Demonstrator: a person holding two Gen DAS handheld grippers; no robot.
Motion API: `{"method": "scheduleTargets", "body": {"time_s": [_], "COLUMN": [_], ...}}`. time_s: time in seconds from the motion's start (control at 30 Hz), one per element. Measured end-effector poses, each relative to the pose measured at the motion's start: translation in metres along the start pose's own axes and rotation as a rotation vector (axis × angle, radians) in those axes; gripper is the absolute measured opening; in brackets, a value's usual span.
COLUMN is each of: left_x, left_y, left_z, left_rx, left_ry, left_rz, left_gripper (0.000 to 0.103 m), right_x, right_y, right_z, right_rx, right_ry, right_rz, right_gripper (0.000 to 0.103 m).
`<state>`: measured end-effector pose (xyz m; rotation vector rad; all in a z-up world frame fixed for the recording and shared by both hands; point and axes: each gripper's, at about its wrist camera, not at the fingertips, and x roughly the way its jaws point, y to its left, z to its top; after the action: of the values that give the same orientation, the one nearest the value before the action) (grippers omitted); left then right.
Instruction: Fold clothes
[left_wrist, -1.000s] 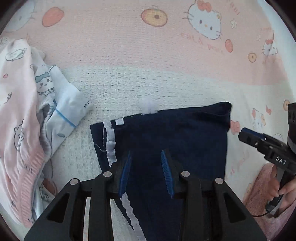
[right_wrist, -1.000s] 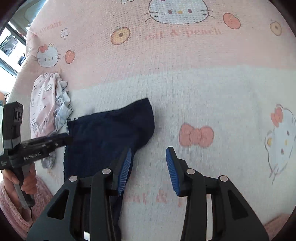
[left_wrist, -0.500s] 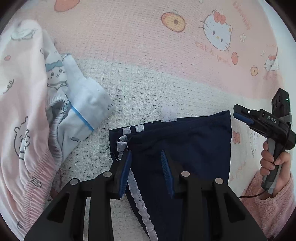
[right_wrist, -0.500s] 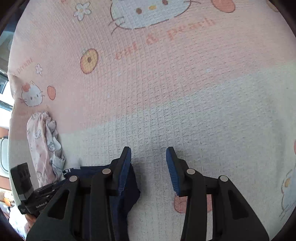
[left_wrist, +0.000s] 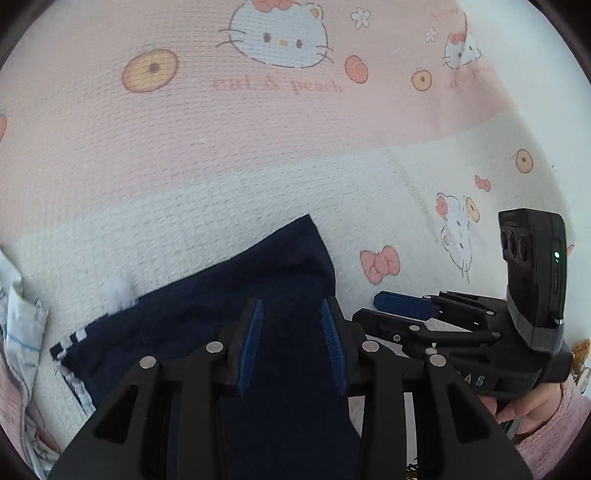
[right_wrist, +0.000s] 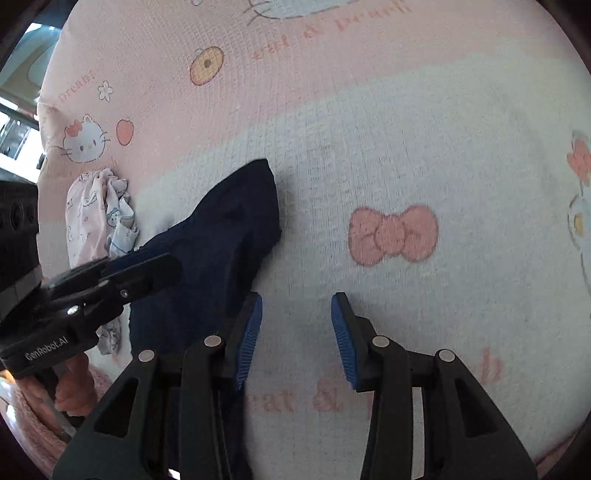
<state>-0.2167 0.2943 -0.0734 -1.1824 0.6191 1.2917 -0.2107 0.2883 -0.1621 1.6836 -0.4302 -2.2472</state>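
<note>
A navy garment (left_wrist: 236, 306) with white striped trim lies flat on the blanket, its far corner pointing up and right; it also shows in the right wrist view (right_wrist: 221, 236). My left gripper (left_wrist: 293, 343) hovers over its right part, open, with the cloth visible behind the gap but not pinched. My right gripper (right_wrist: 297, 332) stands open over bare blanket just right of the garment's edge, its left finger overlapping that edge. Each gripper shows in the other's view: the right gripper (left_wrist: 391, 306) close beside the left, and the left gripper (right_wrist: 162, 267) above the navy cloth.
A pink and white cartoon-cat blanket (left_wrist: 258, 147) covers the whole surface. A crumpled pile of pink and pale blue clothes (right_wrist: 96, 218) lies left of the garment. A small white fluff (left_wrist: 118, 291) sits at the garment's far edge. A hand in a pink sleeve (left_wrist: 528, 413) holds the right gripper.
My left gripper has swung right along the garment, so the clothes pile slid to the frame's edge and the right gripper is now close. The right gripper dipped back toward the garment's right edge.
</note>
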Motion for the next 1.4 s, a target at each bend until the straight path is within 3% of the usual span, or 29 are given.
{"method": "scheduleTargets", "body": {"time_s": [0.07,0.17,0.33,0.47,0.6,0.7,0.77,0.9,1.03,1.13,1.27,1.33,1.4], "left_x": [0.015,0.026,0.002,-0.011,-0.001,-0.004,-0.013,-0.035,-0.035,-0.049,-0.069,-0.064,-0.054], "left_y": [0.001,0.021,0.037,0.039,0.050,0.051,0.059,0.078,0.106,0.106,0.089,0.066,0.055], "left_z": [0.007,0.003,-0.022,-0.037,-0.043,-0.044,-0.046,-0.053,-0.064,-0.065,-0.077,-0.090,-0.105], "left_rx": [0.010,-0.032,-0.088,-0.083,-0.090,-0.074,-0.101,-0.154,-0.211,-0.206,-0.221,-0.185,-0.137], "left_ry": [0.037,0.075,0.092,0.057,0.072,0.069,0.053,0.003,0.029,0.003,-0.022,0.003,0.048], "left_rz": [0.065,0.153,0.235,0.247,0.253,0.247,0.227,0.239,0.294,0.415,0.290,0.240,0.287], "left_gripper": [0.036,0.036,0.035,0.036,0.036,0.036,0.036,0.036,0.035,0.035,0.035,0.035,0.035], "right_x": [-0.002,0.000,0.022,0.032,0.036,0.046,0.038,0.002,-0.002,0.003,0.011,0.015,0.022], "right_y": [0.003,0.003,0.031,0.043,0.058,0.068,0.064,0.035,0.038,0.044,0.056,0.070,0.081], "right_z": [0.007,0.014,0.015,0.026,0.029,0.029,0.031,0.032,0.008,-0.014,-0.042,-0.053,-0.065], "right_rx": [-0.046,-0.083,-0.266,-0.245,-0.276,-0.352,-0.347,-0.182,-0.220,-0.255,-0.291,-0.324,-0.384], "right_ry": [-0.022,-0.005,0.026,0.008,-0.004,0.009,-0.004,-0.084,-0.031,0.020,0.050,0.064,0.079], "right_rz": [-0.052,-0.020,-0.046,0.032,0.034,-0.061,-0.076,-0.024,-0.055,-0.075,-0.064,-0.050,-0.099], "right_gripper": [0.040,0.040,0.048,0.048,0.048,0.043,0.044,0.045,0.045,0.045,0.045,0.045,0.045]}}
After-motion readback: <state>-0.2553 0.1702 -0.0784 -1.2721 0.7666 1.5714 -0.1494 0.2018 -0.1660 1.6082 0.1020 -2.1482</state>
